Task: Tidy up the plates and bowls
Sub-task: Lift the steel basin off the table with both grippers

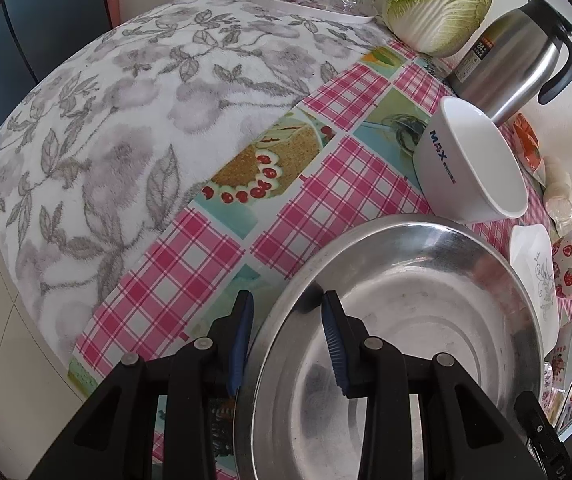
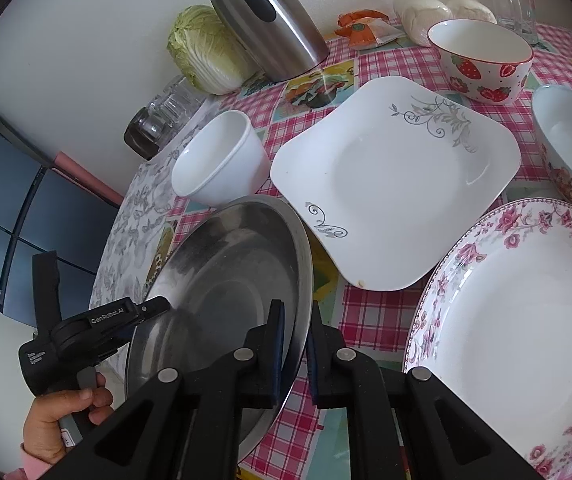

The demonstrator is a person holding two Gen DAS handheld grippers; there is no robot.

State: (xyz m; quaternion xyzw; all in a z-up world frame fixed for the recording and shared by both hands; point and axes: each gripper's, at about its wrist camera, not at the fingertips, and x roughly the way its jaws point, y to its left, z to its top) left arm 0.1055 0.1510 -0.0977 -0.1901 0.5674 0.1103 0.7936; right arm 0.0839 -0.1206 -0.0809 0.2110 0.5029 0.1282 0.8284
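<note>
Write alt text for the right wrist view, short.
The right gripper straddles the near rim of a tilted steel basin, while the left gripper meets its far edge. Behind, on a pink checked tablecloth, sit a square white plate, floral plate, white bowl and strawberry bowl.

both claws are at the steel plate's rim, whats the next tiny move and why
Probably shut the left claw onto the rim. Its fingers straddle the steel plate edge with a gap showing, while the right claw looks nearly pinched on the opposite edge. The plate sits tilted, its far edge close by the white bowl and square plate, so firm both grips before lifting.
</note>
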